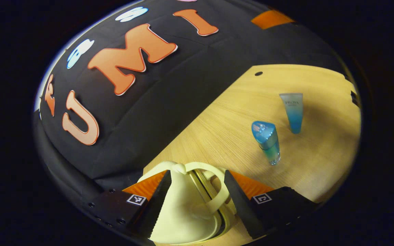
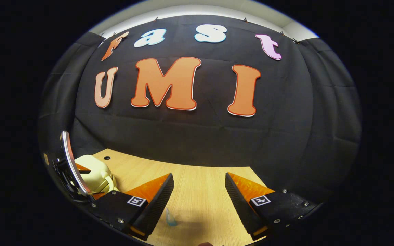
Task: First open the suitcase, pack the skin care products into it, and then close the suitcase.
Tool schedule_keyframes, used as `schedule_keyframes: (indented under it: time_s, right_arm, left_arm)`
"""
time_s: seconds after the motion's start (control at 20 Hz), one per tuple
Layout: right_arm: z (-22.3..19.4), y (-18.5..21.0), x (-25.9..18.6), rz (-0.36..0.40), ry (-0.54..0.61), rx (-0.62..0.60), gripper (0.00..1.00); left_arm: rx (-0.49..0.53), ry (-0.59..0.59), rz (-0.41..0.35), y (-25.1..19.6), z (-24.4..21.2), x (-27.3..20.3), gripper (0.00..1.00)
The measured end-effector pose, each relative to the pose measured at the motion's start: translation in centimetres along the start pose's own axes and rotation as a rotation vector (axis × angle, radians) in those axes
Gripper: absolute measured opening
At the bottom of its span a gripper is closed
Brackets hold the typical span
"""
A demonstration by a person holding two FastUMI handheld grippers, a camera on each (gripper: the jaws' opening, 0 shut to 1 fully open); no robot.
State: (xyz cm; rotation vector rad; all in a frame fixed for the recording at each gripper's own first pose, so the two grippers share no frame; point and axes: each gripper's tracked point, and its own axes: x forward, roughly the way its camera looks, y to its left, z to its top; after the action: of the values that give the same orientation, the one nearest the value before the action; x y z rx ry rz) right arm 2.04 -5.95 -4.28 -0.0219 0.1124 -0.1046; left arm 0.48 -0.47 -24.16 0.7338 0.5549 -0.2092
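Left gripper sits low over the pale yellow suitcase, fingers spread wide with the case's top edge and looped handle lying in the gap between them; neither finger visibly presses on the shell, so I read it as open and holding nothing. From this claw, the blue bottle with its blue cap stands on the wooden table at about 1 o'clock, near the right finger but apart from it. The blue-tipped tube lies a little farther out, also toward 1 o'clock, apart from the bottle. Right gripper hovers above bare tabletop, fingers wide apart, nothing between them. In the right gripper view the suitcase sits at about 9 o'clock, well to the side of the claw, with the left gripper on it. A small blue tip of one product peeks out beside the right claw's left finger near 7 o'clock; I cannot tell which item it is.
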Motion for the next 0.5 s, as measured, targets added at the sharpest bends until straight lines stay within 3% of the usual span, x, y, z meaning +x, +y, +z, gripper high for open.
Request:
schedule_keyframes:
  time_s: [0.1, 0.5]
  right_arm:
    - [-0.4, -0.5, -0.1, -0.008, 0.007, 0.002, 0.95]
    - [-1.2, -1.1, -0.4, -0.023, 0.017, 0.015, 0.96]
  left_arm:
    - [0.051, 0.036, -0.026, -1.3, -1.2, 0.7, 0.93]
    - [0.237, 0.166, -0.002, -2.3, -5.2, 2.2, 0.83]
